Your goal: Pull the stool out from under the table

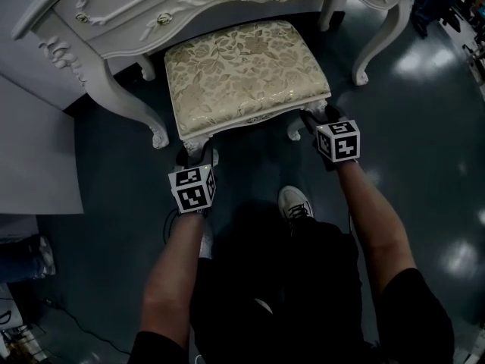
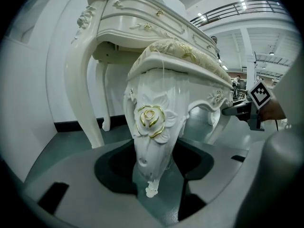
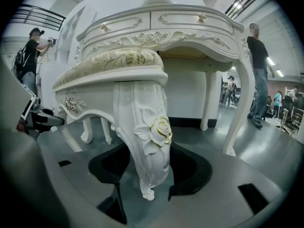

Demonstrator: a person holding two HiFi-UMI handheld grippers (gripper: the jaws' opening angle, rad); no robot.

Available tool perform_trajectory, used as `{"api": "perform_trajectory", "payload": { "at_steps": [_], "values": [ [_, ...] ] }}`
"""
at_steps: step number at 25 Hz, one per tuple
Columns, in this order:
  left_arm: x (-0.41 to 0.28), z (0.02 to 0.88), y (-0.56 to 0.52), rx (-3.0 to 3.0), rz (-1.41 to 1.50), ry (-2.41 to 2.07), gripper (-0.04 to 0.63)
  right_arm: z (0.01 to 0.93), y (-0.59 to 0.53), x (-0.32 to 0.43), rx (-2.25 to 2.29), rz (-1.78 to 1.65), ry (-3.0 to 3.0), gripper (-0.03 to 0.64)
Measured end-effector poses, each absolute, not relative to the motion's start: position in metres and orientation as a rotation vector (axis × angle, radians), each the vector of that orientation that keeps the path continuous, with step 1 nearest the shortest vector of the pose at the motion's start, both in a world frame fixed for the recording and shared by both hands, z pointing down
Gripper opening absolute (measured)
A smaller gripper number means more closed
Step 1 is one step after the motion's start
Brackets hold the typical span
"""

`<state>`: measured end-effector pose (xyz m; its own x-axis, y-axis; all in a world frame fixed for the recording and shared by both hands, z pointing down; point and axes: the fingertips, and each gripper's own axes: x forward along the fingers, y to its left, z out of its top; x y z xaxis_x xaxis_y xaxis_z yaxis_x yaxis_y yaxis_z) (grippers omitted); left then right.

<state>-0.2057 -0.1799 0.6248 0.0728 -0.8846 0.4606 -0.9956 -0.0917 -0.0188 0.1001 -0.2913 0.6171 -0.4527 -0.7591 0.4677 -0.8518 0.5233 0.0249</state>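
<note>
**Inspector:** State of the left gripper (image 2: pixel 152 177)?

**Assessor:** Its jaws are closed against the stool's near-left leg (image 2: pixel 152 132), one on each flank, below the gilt rose carving. The leg's tip shows between them.

**Inspector:** And the right gripper (image 3: pixel 145 175)?

**Assessor:** It has the same hold on the near-right leg (image 3: pixel 145 141), with dark pads pressed to either side.

**Inspector:** Where is the stool (image 1: pixel 242 74)?

**Assessor:** It stands directly ahead of both grippers, with the person's shoe (image 1: pixel 294 202) just behind. Most of the seat lies clear of the table (image 1: pixel 151 10), and only its far edge sits beneath the drawer front.

**Inspector:** What is obscured?

**Assessor:** In the head view the marker cubes and the seat rim cover both grips. I cannot tell whether the feet touch the floor (image 1: pixel 424 127). The tabletop is cut off at the frame's upper edge. Beyond it, bystanders (image 3: pixel 259 75) appear small and distorted.
</note>
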Motion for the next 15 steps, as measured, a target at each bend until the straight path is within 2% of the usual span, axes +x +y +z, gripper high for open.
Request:
{"api": "perform_trajectory", "payload": {
  "at_steps": [15],
  "values": [
    [-0.196,0.625,-0.158,2.013,0.481,-1.888,0.239,0.613,-0.283,0.105,1.246,0.287,-2.325,0.279]
  ]
}}
